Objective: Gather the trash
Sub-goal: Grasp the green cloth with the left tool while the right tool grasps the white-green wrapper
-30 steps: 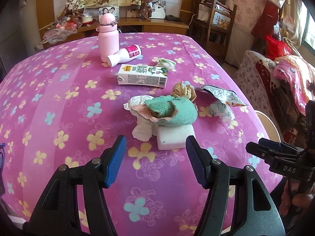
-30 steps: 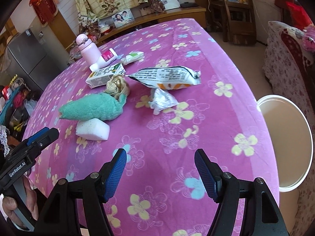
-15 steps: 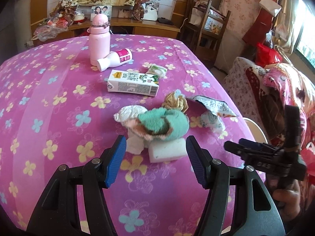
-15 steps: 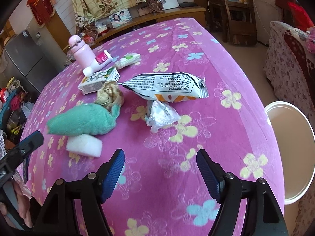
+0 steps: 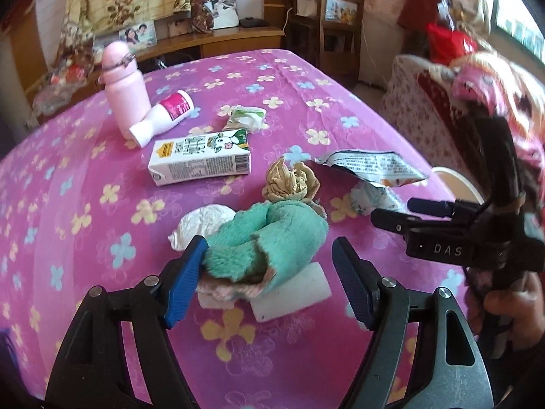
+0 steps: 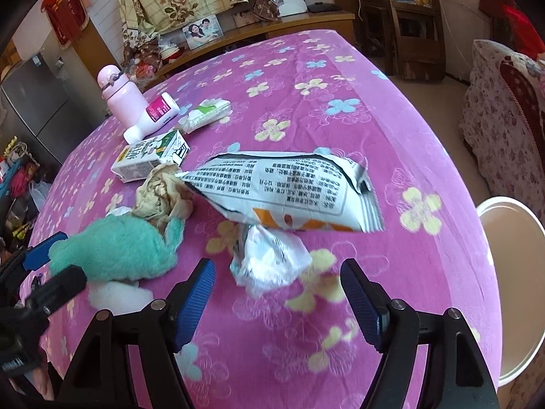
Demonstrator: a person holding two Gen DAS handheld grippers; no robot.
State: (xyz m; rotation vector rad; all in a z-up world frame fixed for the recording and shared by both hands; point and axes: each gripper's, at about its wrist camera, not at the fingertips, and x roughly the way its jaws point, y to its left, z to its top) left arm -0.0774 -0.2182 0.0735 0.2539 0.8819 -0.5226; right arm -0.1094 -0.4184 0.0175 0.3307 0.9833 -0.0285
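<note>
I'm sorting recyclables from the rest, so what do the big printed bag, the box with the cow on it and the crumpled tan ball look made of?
Printed bag: thin plastic film with a silvery inner lining, judging by its torn, shiny open end. Box with the cow: coated paperboard, with crisp folded edges and a smooth printed face. Tan ball: probably paper, matte with sharp creases, though a thin wrapper is possible.

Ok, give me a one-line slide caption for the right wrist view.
Open right gripper above a crumpled wrapper, beside a snack bag on the flowered tablecloth.
</note>
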